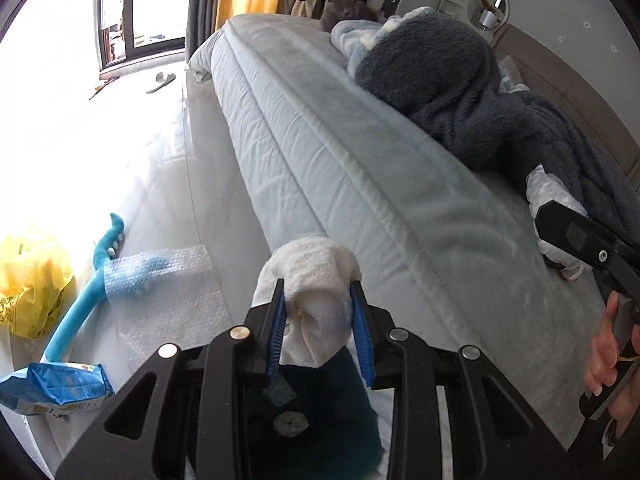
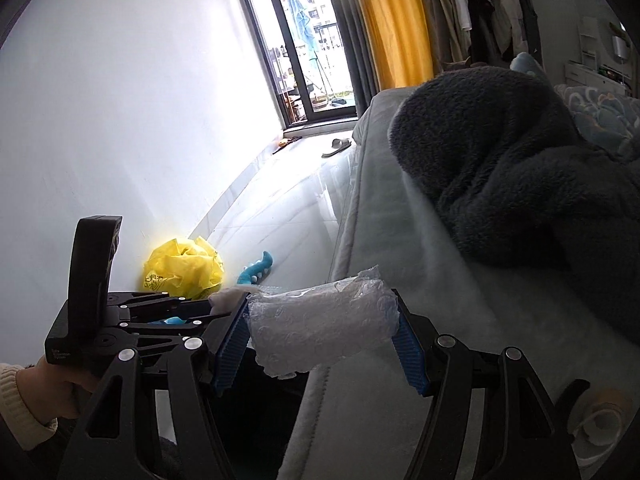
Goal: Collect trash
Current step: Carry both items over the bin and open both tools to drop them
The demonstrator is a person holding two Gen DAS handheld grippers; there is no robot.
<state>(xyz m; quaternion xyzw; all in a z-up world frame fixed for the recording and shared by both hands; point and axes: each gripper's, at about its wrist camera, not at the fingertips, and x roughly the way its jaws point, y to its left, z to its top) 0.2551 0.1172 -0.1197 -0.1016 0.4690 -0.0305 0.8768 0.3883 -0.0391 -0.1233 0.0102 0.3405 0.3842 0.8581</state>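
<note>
**Holding two pieces of trash beside the bed**

Gripping a rolled white tissue wad [image 1: 310, 292], our left hand-held gripper [image 1: 320, 320] has its blue pads pressed against both sides of it, near the bed's [image 1: 320, 152] edge and above a dark bin [image 1: 320, 420] in which a small crumpled scrap lies. Our right hand-held gripper [image 2: 322, 332] is clamped on a crumpled piece of bubble wrap [image 2: 320, 320], held over the near edge of the mattress.

On the floor [image 1: 168, 168] to the left we see a yellow plastic bag [image 2: 184, 268] with dark printing too small to read, a blue toy [image 1: 80, 304] partly under a bubble wrap sheet [image 1: 168, 292], and a blue snack packet [image 1: 56, 388] whose lettering we cannot make out. A dark fleece blanket [image 2: 500, 168] is heaped on the bed, and a grey cat [image 1: 344, 10] sits at the far end. Small white text on the left hand-held gripper's body in the right wrist view is illegible.
</note>
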